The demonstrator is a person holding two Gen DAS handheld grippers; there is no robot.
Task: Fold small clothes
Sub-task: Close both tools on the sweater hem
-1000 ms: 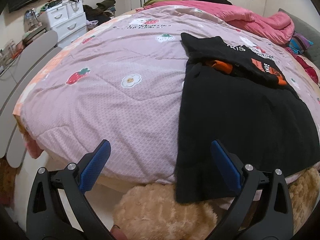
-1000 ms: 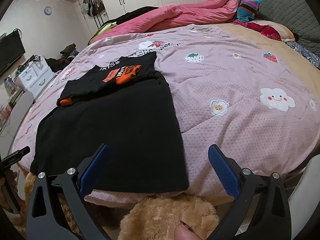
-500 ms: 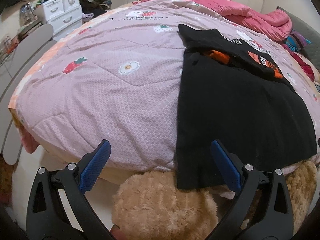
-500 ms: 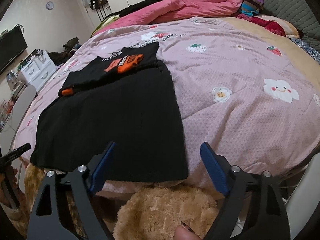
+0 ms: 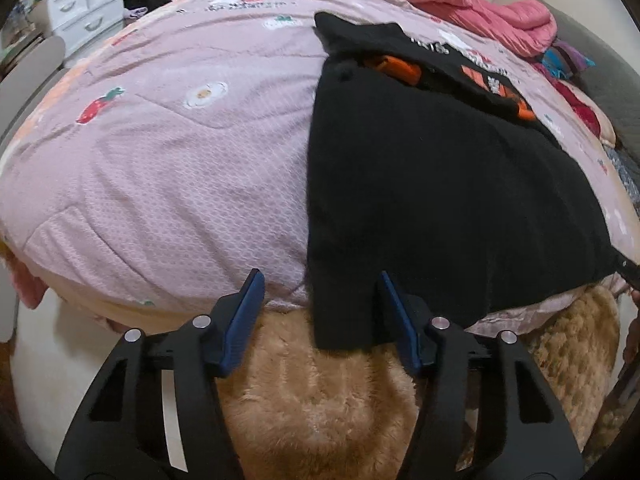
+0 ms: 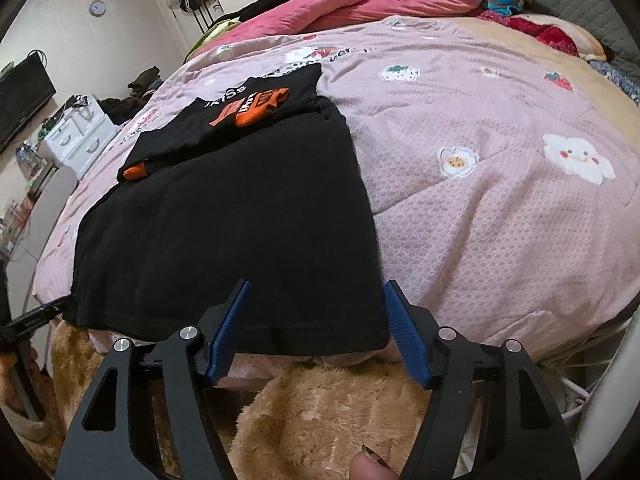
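A black T-shirt with an orange print [image 5: 432, 184] lies flat on the pink quilt, its hem hanging over the bed's near edge; it also shows in the right wrist view [image 6: 240, 216]. My left gripper [image 5: 320, 316] is open and partly narrowed, its blue fingers either side of the shirt's near left hem corner. My right gripper [image 6: 316, 324] is open and partly narrowed, its fingers either side of the near right hem corner. Neither holds cloth.
The pink quilt [image 5: 168, 168] covers the bed. A tan fluffy plush [image 5: 320, 396] lies below the bed edge under both grippers. A rolled pink duvet [image 6: 360, 0] lies at the back. White drawers [image 5: 84, 4] stand far left.
Both grippers have moved in toward the shirt's hem and their fingers have narrowed from wide open. The shirt has not moved.
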